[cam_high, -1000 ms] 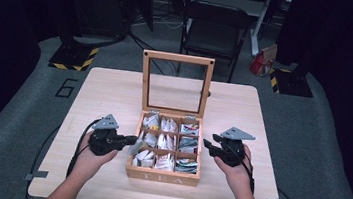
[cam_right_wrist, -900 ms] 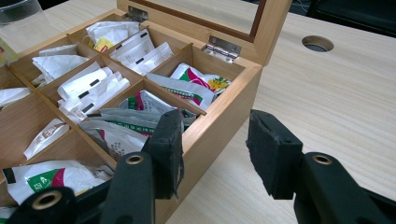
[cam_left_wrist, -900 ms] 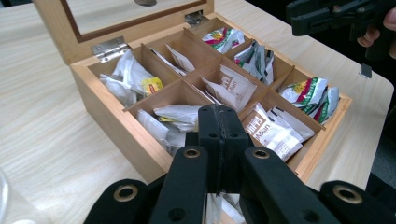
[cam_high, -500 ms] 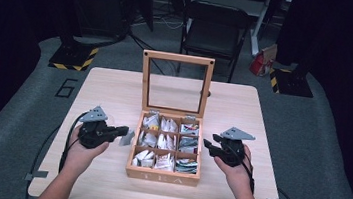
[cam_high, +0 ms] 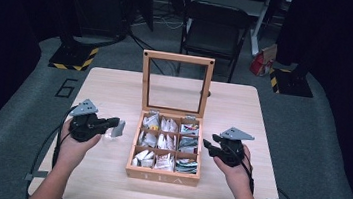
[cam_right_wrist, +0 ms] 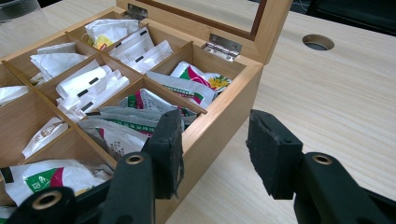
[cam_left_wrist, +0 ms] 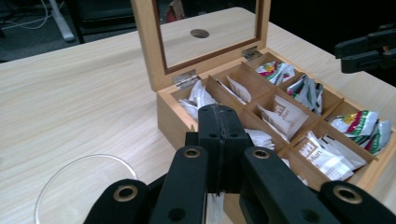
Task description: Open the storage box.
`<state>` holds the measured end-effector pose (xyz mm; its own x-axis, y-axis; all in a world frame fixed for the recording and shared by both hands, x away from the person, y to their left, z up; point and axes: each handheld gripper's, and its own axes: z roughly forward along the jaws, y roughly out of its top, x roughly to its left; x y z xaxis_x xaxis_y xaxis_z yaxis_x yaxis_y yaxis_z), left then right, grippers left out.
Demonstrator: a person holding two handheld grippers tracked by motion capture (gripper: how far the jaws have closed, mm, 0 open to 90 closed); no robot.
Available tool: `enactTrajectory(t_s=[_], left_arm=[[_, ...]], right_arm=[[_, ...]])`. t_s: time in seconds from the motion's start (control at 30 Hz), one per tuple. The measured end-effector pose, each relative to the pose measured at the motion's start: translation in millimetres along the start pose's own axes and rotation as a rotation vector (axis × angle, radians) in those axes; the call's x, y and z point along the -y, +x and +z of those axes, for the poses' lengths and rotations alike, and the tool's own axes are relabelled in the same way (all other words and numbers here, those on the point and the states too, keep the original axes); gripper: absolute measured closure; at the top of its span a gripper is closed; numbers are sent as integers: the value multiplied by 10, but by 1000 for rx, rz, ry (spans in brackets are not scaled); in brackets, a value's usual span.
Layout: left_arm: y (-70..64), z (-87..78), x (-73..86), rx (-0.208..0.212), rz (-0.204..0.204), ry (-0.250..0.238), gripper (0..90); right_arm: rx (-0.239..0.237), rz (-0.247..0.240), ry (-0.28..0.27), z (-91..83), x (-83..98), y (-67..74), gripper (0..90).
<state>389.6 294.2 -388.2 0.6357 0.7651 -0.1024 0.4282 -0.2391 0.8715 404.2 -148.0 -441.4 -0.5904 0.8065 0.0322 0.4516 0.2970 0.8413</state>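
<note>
holding what looks like a tea sachet (cam_high: pixel 118 129) above a glass (cam_left_wrist: pixel 79 186), the left gripper (cam_high: pixel 111 122) is clamped; the right gripper (cam_right_wrist: pixel 215 149) gapes beside the tea box (cam_high: pixel 162 176).

A black chair (cam_high: pixel 215 31) stands on the floor at 12 o'clock beyond the desk (cam_high: pixel 110 89). A yellow-and-black striped base (cam_high: pixel 72 56) sits at 10 o'clock, a red bag (cam_high: pixel 260 65) at 1 o'clock, and a "6" (cam_high: pixel 66 87) marks the grey floor.
</note>
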Motion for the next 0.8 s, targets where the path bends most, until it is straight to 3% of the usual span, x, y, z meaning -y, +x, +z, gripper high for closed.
enactTrajectory(t_s=[0.37,0.6,0.8], left_arm=[[180,-62,27,-67,-41,-32,900],[298,-102,39,-116,-47,-36,899],[374,-153,61,-136,-67,-51,899]], right_arm=[[0,-2,-2,-2,5,-4,547],[0,-1,3,6,9,3,547],[2,3,9,4,13,7,547]])
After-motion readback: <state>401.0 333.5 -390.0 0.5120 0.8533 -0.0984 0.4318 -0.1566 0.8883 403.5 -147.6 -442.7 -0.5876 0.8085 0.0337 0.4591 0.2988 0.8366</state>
